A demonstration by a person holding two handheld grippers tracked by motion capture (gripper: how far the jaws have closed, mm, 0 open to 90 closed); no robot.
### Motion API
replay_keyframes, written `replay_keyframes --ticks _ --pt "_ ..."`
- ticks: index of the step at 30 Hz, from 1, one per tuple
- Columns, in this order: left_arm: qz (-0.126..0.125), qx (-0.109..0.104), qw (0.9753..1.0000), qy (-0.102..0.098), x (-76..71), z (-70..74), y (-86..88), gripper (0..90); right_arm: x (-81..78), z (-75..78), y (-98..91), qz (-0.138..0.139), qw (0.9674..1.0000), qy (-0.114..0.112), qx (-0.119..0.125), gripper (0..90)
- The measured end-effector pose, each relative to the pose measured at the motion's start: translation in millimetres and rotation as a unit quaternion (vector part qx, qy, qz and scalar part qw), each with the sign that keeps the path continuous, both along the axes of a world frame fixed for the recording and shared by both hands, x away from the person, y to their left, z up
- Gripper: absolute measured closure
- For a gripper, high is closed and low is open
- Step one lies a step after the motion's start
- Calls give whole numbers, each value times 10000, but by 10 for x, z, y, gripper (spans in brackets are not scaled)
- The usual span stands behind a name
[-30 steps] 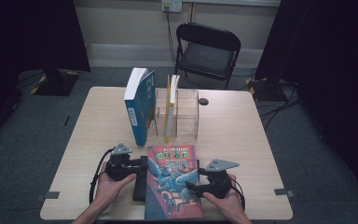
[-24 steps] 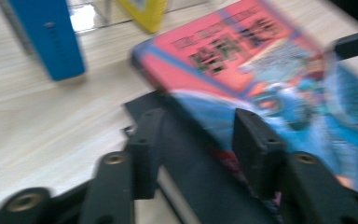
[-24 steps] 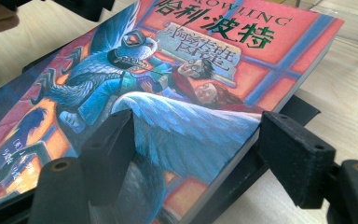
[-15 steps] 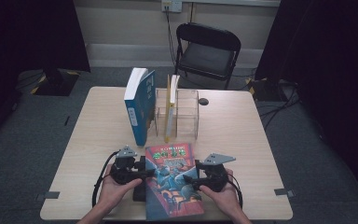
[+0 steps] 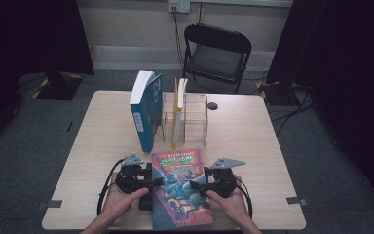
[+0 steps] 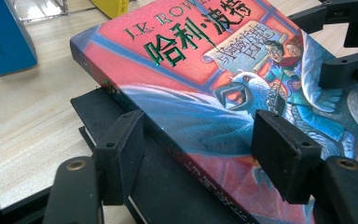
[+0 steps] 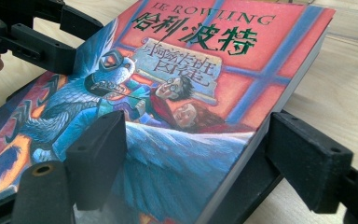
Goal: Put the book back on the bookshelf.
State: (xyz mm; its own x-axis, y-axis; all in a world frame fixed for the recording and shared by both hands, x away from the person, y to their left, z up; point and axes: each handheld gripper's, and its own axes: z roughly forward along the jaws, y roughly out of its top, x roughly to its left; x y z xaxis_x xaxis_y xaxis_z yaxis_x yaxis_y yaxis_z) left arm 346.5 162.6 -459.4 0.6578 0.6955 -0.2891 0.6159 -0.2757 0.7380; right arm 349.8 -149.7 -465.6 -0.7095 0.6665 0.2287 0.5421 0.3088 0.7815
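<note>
Colourful book (image 5: pixel 181 187) lay flat on black slab (image 6: pixel 168 186) between both tongs, left tongs (image 5: pixel 152 181) just opening with spine edge loosely between its jaws, right tongs (image 5: pixel 198 186) opening astride page edge, blue book (image 5: pixel 146 109) and clear rack (image 5: pixel 195 117) beyond on tabletop (image 5: pixel 253 146).

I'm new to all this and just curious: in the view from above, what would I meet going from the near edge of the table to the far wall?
The colourful book lying flat between the two grippers, then the clear rack with the yellow book standing in it, then the black folding chair.
</note>
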Motion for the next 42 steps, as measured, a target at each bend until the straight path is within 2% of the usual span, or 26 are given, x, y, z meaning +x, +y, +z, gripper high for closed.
replay_keyframes --ticks 5,10,11,15,18,22,26,28,31,33,35,37,42 --pt "6 -61 10000 -76 -6 -19 -2 332 10 7 11 -38 10000 41 -25 204" --pt "-17 -18 10000 -94 -7 -16 -7 324 13 28 33 -81 9999 91 -106 209" --pt "1 -18 10000 -72 -6 -13 -12 321 -5 45 50 -83 9998 -8 -196 211" --pt "-52 125 9998 -117 -21 -5 -53 261 10 65 21 -185 9997 86 -135 291" --pt "-31 159 9998 -115 -26 0 -73 248 8 85 -11 -242 9997 0 -83 387" --pt "-22 151 9998 -88 -21 6 -73 257 -16 118 1 -274 9995 -132 -102 409" --pt "-35 165 9998 -98 -17 7 -59 271 -2 111 -24 -298 9995 -85 -27 436" --pt "-48 181 9998 -117 -16 6 -54 271 5 92 -30 -290 9996 -48 -23 414" --pt "-8 130 9998 -131 -19 -2 -52 278 60 67 -21 -131 9998 -28 -112 314" --pt "6 123 9999 -122 -23 -2 -54 278 114 77 -18 -142 9996 58 -244 237" --pt "14 129 9998 -136 -26 -3 -56 276 128 65 -23 -149 9996 100 -200 238" --pt "24 98 9998 -160 -27 -13 -61 270 130 25 -26 -172 9997 153 -10 236" --pt "72 116 9997 -188 -33 -14 -73 264 141 23 93 -274 9995 123 -81 188"
